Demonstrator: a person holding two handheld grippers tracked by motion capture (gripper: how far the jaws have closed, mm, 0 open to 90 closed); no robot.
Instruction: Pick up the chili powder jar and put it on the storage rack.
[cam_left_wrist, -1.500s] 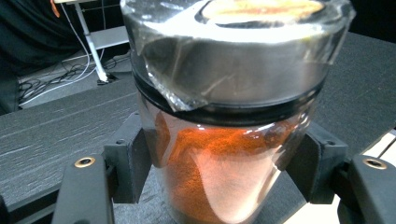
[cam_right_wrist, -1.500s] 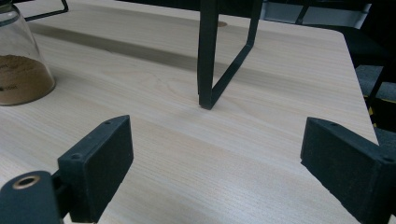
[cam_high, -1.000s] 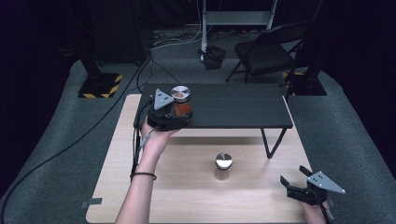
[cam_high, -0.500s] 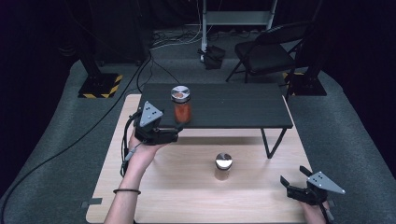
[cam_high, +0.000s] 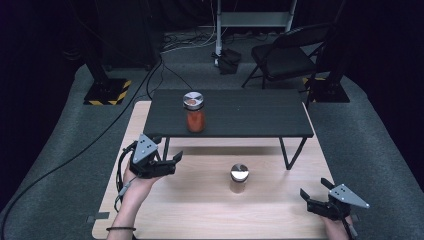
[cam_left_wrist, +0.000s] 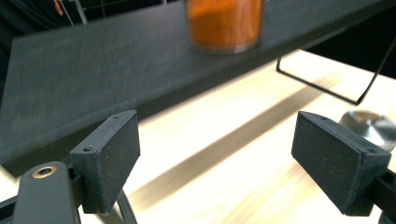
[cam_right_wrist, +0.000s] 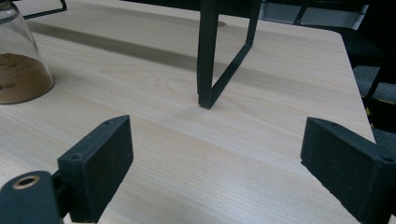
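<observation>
Both grippers, left (cam_high: 172, 161) and right (cam_high: 314, 192), gape empty; orange jar (cam_high: 194, 112) near shelf (cam_high: 250, 112) edge could topple if bumped.

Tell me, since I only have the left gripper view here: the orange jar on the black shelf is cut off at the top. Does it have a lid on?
Observer: Yes, the high view shows the orange jar capped with a silver lid.
Operator: And that silver thing at my right edge?
Observer: It is the lid of a second jar, standing on the wooden table in front of the shelf; the right gripper view shows brown powder in it.
Operator: Where is the other gripper?
Observer: The right gripper sits at the table's near right corner, jaws open with nothing between them.
</observation>
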